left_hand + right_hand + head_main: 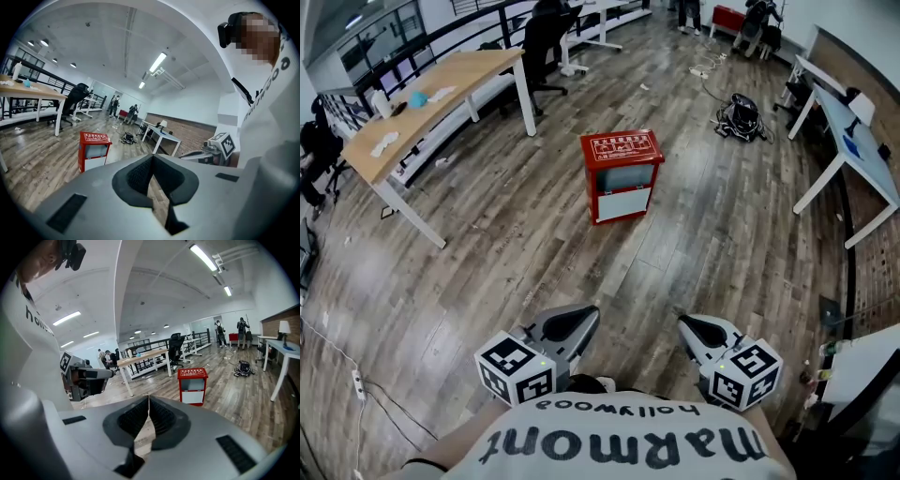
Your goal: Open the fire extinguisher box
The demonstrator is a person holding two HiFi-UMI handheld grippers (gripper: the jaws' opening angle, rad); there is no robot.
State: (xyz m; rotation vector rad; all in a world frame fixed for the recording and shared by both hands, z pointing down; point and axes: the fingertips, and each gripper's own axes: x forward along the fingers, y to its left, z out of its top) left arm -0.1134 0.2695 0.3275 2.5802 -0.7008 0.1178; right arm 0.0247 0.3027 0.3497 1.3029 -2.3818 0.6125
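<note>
A red fire extinguisher box (622,174) stands on the wood floor a few steps ahead, its lid down and its front window panel facing me. The same box (94,150) shows left of centre in the left gripper view, and the box (192,386) sits right of centre in the right gripper view. My left gripper (589,315) and right gripper (682,323) are held close to my body, both shut with nothing between the jaws. Both are far from the box.
A long wooden table (422,105) stands at the left with office chairs behind it. White desks (853,141) line the right wall. A dark bag (741,117) with cables lies on the floor beyond the box. People stand at the far end (759,23).
</note>
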